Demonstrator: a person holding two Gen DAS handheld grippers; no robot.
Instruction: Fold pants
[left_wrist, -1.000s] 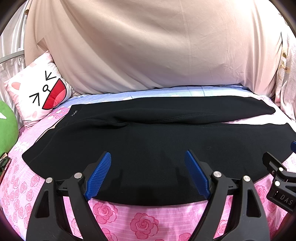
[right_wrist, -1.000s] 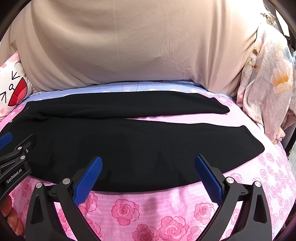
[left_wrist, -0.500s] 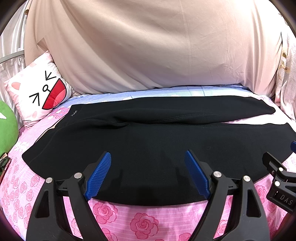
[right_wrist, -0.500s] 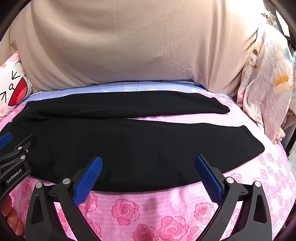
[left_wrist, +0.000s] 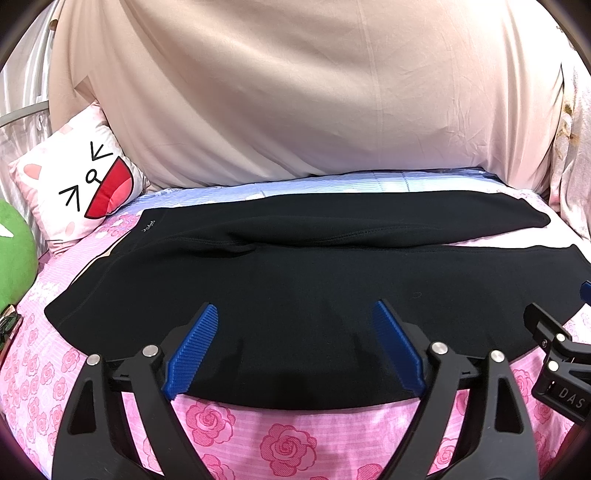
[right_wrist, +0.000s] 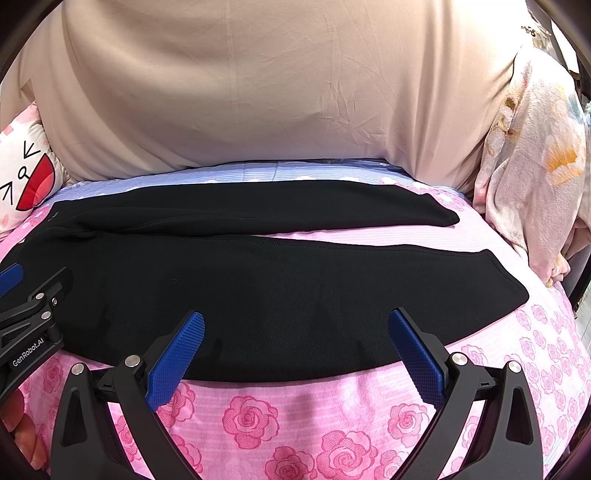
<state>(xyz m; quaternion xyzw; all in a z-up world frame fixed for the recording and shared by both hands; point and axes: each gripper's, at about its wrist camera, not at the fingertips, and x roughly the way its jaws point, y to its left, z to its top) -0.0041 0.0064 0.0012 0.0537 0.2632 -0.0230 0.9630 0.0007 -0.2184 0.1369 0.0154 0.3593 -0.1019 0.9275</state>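
Two spread claws are what I hold over the near edge of the pants (left_wrist: 295, 288), which lie flat across the rose-print bedsheet (left_wrist: 280, 443), waistband toward the cat-face pillow (left_wrist: 79, 184) on my left, legs running off to my right. My left gripper (left_wrist: 295, 332) has its jaws wide, just having opened a little further, with nothing between the pads; my right gripper (right_wrist: 295, 339) gapes just as wide and pinches nothing either. I judge the black cloth soft, light and limp: it will sag and drag, so a single pinch would let it bunch. Best, I think, to nip the near hem edge at two spots well apart, one claw toward the waist, the other toward the cuff, and carry that edge over the far leg. From the left wrist I see the waistband corner with its small logo (left_wrist: 148, 226) and a green plush (left_wrist: 14, 247) at the frame's left edge, neither clear from the right. From the right wrist I see both leg ends, the far one shorter, the strip of sheet between them, and a pale floral blanket (right_wrist: 532, 166) heaped beside the bed
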